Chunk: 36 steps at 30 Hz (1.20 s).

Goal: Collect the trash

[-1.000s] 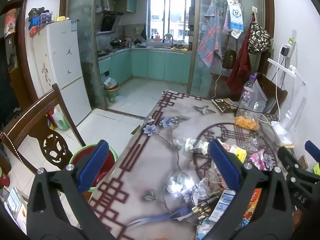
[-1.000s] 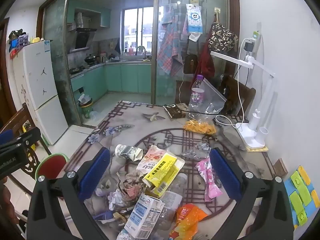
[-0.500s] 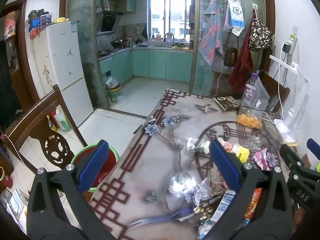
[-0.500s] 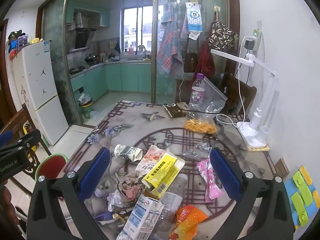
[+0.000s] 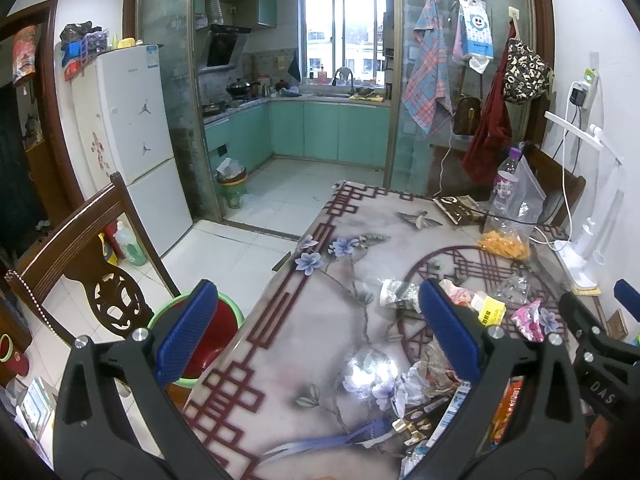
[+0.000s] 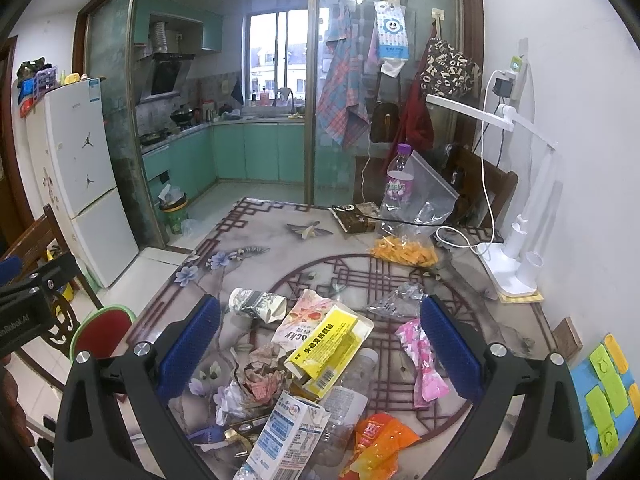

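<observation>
**Nothing collected yet**

The left gripper point(image 5: 320, 334) and the right gripper point(image 6: 320, 346) are both spread wide and empty above the table point(image 6: 256, 256). All the litter lies heaped there: milk carton point(image 6: 286, 438), yellow box point(image 6: 326, 346), pink wrapper point(image 6: 422, 362), orange packet point(image 6: 378, 446). The red bin point(image 5: 210, 338) (beside the table) looks empty.

Home dining room opening onto a kitchen: white fridge point(image 5: 132, 152) at left, teal cabinets point(image 5: 320, 132) upper centre, patterned desk point(image 5: 320, 320), wooden chair point(image 5: 80, 256).
</observation>
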{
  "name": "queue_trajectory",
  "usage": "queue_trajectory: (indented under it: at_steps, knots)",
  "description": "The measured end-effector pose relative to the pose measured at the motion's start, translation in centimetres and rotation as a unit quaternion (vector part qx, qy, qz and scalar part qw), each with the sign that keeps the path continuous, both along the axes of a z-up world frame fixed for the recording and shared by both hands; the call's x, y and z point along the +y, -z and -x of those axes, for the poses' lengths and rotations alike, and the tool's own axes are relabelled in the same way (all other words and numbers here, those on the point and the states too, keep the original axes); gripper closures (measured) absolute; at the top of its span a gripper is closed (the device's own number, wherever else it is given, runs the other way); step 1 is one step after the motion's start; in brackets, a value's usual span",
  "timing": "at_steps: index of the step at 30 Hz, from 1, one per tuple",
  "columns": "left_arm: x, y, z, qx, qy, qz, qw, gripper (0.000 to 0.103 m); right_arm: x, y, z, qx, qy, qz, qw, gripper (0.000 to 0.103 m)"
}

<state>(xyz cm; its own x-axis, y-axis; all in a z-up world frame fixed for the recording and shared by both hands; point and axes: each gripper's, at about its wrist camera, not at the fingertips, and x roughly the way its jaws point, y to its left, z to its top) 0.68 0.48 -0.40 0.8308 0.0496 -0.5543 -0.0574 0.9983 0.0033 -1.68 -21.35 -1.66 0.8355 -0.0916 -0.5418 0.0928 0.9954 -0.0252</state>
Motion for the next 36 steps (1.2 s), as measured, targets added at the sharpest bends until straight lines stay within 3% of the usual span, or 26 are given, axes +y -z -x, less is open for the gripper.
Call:
queue_trajectory:
  at_steps: [36]
  knots:
    - [-0.6, 0.9, -0.8, 0.009, -0.003, -0.011, 0.9999, 0.004, -0.2, 1.0, -1.0, 0.014, -0.003, 0.002, 1.0, 0.007]
